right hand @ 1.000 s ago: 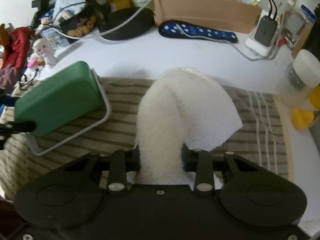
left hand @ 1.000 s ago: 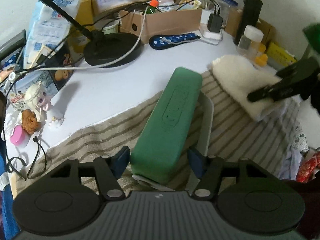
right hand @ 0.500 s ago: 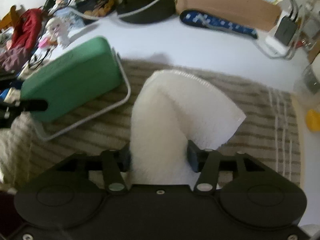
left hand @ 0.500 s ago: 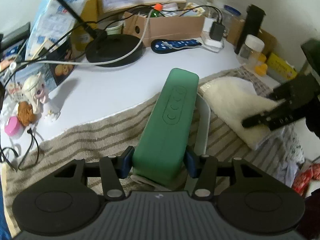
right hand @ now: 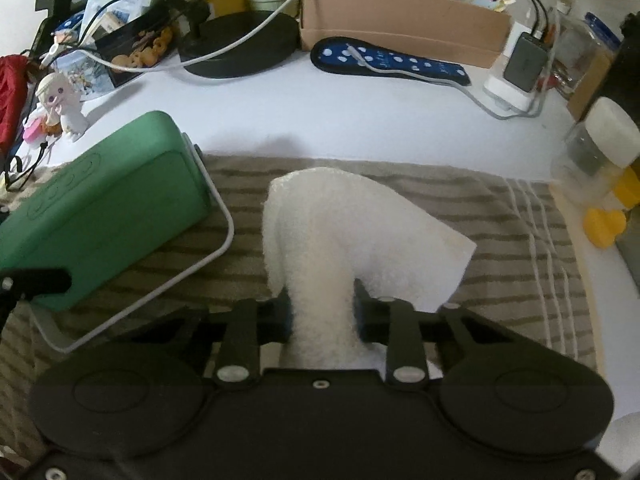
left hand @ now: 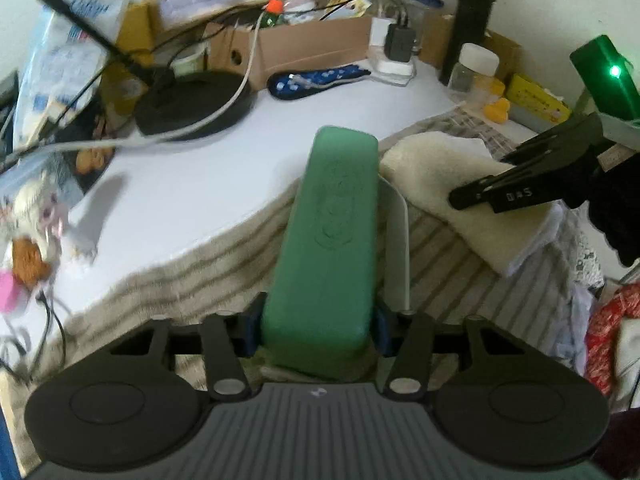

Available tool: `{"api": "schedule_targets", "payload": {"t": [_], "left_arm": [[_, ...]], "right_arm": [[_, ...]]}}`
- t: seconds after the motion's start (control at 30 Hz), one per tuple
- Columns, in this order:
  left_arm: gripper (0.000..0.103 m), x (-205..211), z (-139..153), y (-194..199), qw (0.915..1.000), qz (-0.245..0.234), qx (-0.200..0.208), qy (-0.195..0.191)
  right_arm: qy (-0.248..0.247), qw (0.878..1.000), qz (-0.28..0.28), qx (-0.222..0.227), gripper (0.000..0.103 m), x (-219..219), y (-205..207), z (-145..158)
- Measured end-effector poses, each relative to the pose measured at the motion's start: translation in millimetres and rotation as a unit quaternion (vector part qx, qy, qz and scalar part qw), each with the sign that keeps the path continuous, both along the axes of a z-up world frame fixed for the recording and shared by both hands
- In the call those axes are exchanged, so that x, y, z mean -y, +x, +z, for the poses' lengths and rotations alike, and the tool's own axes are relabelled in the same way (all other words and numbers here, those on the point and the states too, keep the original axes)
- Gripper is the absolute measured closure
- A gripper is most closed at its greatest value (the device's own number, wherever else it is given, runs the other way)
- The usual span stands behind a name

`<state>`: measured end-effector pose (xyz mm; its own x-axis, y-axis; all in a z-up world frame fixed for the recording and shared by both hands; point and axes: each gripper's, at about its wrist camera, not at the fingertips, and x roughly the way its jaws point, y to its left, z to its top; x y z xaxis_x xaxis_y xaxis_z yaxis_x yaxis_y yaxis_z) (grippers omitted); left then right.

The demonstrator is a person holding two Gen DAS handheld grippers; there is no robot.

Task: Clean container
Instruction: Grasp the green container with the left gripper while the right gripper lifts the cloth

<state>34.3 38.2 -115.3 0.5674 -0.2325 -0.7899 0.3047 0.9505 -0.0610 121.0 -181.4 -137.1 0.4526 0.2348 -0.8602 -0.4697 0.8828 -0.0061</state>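
A long green container (left hand: 332, 240) with a grey wire handle (left hand: 396, 248) rests on a striped towel (left hand: 192, 276). My left gripper (left hand: 318, 322) is shut on its near end, blue pads pressed to both sides. The same green container (right hand: 100, 208) shows at the left of the right wrist view. My right gripper (right hand: 322, 312) is shut on a fluffy white cloth (right hand: 344, 236), which hangs over the towel to the right of the container without touching it. In the left wrist view the white cloth (left hand: 452, 184) and the right gripper's black fingers (left hand: 516, 184) are at the right.
The white table (right hand: 360, 112) behind holds a black lamp base (right hand: 240, 48) with cables, a cardboard box (right hand: 400, 24), a blue dotted case (right hand: 384, 62), a charger (right hand: 520, 64), jars (right hand: 600, 140), a small doll (right hand: 60, 104) at left and yellow items (right hand: 608, 216) at right.
My left gripper closed onto the green container's near end. The right gripper with the white cloth shifted closer to the container.
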Motion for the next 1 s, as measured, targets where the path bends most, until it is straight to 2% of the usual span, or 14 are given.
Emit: {"api": "schedule_targets", "payload": {"t": [0.17, 0.33, 0.5, 0.6, 0.77, 0.93, 1.0], "left_arm": [[0.06, -6.4, 1.7, 4.4, 0.9988, 0.004, 0.001, -0.049], [0.06, -8.6, 4.2, 7.4, 0.9943, 0.046, -0.003, -0.096], [0.061, 4.6, 11.5, -7.7, 0.9956, 0.066, 0.005, -0.067], [0.06, 15.6, 11.1, -20.5, 0.9954, 0.084, 0.016, -0.043], [0.06, 38.3, 9.4, -34.1, 0.9895, 0.141, 0.028, -0.018], [0.057, 61.9, 8.4, -43.2, 0.9779, 0.206, 0.032, 0.014], [0.056, 71.3, 8.0, -46.8, 0.9718, 0.232, 0.033, 0.027]], "right_arm": [[0.053, 0.997, -0.056, 0.004, 0.081, 28.2, -16.3, 26.4], [0.1, 0.991, -0.084, 0.012, 0.081, 54.5, -35.7, 45.5], [0.137, 0.987, -0.088, 0.012, 0.081, 64.9, -36.6, 56.4], [0.145, 0.988, -0.049, 0.011, 0.081, 60.9, -31.5, 63.9], [0.158, 0.986, 0.05, -0.001, 0.081, 45.9, -11.9, 67.9], [0.166, 0.969, 0.18, -0.029, 0.081, 23.6, 14.2, 56.9], [0.168, 0.96, 0.224, -0.024, 0.081, 15.8, 23.1, 57.3]]}}
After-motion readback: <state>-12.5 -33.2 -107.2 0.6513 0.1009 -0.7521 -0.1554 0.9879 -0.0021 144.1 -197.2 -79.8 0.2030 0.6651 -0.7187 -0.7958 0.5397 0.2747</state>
